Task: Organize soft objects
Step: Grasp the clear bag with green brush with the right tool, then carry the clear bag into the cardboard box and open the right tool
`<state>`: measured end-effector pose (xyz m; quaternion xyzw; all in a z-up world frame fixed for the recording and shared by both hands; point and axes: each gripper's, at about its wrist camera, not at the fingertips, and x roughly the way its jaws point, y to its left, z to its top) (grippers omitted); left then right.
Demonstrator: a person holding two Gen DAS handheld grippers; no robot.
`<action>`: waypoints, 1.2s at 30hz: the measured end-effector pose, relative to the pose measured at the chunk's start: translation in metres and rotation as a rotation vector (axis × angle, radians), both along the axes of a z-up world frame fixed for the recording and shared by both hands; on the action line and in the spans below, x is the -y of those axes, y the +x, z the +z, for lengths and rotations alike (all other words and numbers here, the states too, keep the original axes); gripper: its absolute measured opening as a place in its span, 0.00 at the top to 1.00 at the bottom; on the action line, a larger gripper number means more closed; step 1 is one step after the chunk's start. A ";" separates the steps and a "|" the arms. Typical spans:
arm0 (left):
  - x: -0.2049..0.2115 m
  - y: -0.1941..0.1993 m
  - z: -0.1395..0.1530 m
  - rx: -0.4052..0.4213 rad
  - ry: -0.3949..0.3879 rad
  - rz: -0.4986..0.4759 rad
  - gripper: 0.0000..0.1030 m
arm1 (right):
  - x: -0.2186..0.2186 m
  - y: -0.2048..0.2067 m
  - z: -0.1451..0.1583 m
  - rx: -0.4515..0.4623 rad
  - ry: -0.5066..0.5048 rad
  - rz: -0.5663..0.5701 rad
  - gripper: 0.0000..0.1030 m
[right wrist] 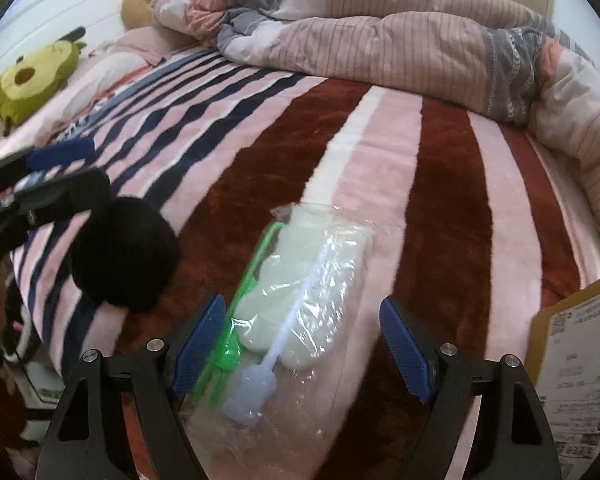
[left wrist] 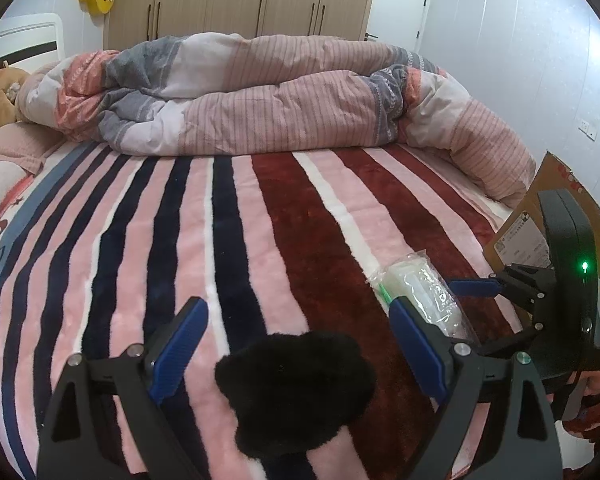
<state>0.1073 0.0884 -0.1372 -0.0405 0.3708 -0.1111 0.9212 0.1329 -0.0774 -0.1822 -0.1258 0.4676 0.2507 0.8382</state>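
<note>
A black fluffy soft object [left wrist: 296,388] lies on the striped blanket [left wrist: 220,220] near the bed's front edge. My left gripper [left wrist: 296,344] is open, its jaws on either side of and just above it. A clear plastic bag [right wrist: 304,292] with pale soft pieces, a green clip and a white brush lies to the right of it. My right gripper [right wrist: 302,348] is open with its jaws on either side of the bag's near end. The black object also shows in the right wrist view [right wrist: 124,252], and the bag in the left wrist view [left wrist: 420,292].
A rumpled pink and grey duvet [left wrist: 280,96] lies across the far side of the bed. A brown plush [left wrist: 0,100] and a green avocado plush [right wrist: 32,80] lie at the head end. A cardboard box [right wrist: 580,368] stands off the bed's right edge.
</note>
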 end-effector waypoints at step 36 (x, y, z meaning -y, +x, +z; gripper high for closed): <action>0.089 -0.048 0.103 0.071 -0.165 -0.269 0.29 | 0.064 -0.085 0.136 0.220 0.334 0.176 0.76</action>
